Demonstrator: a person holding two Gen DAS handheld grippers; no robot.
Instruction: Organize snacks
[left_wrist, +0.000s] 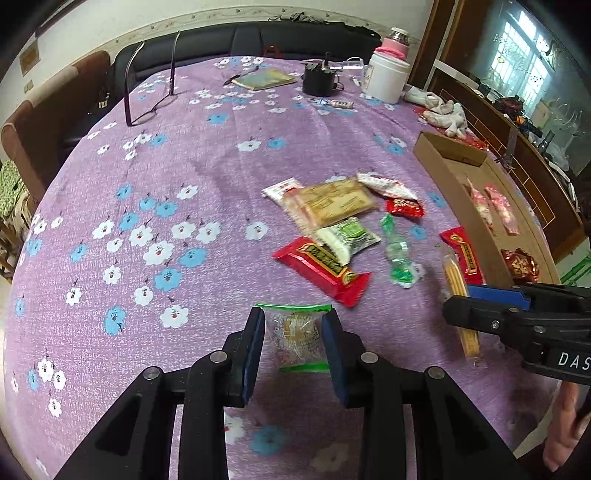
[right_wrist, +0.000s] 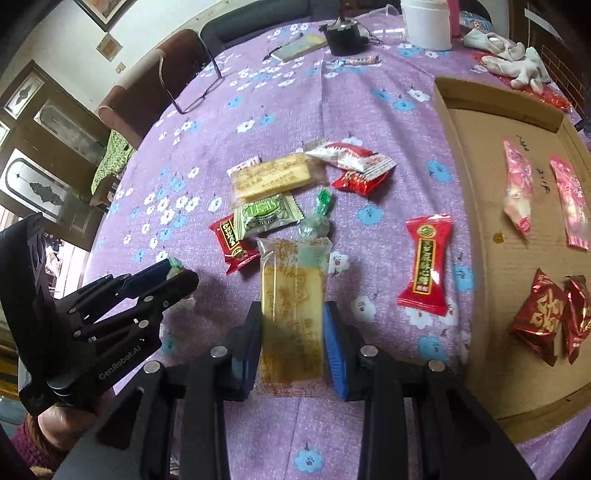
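My left gripper (left_wrist: 294, 318) is shut on a small clear packet with green ends (left_wrist: 295, 338), held above the purple cloth. My right gripper (right_wrist: 291, 310) is shut on a long yellow biscuit packet (right_wrist: 291, 284). The right wrist view shows the left gripper (right_wrist: 181, 271) at the left. In the left wrist view the right gripper (left_wrist: 456, 301) is at the right. A pile of loose snacks (left_wrist: 332, 221) lies mid-table, with a red packet (right_wrist: 424, 258) apart from it. The cardboard tray (right_wrist: 476, 192) on the right holds two pink packets (right_wrist: 517, 192) and two dark red ones (right_wrist: 539, 314).
A pair of glasses (left_wrist: 147, 110), a notebook (left_wrist: 264, 79), a black cup (left_wrist: 319, 79), a white jar (left_wrist: 386, 79) and white gloves (left_wrist: 443, 110) sit at the far side. Chairs (right_wrist: 136, 96) stand beyond the table's left edge. Bare cloth (left_wrist: 129, 258) lies left of the pile.
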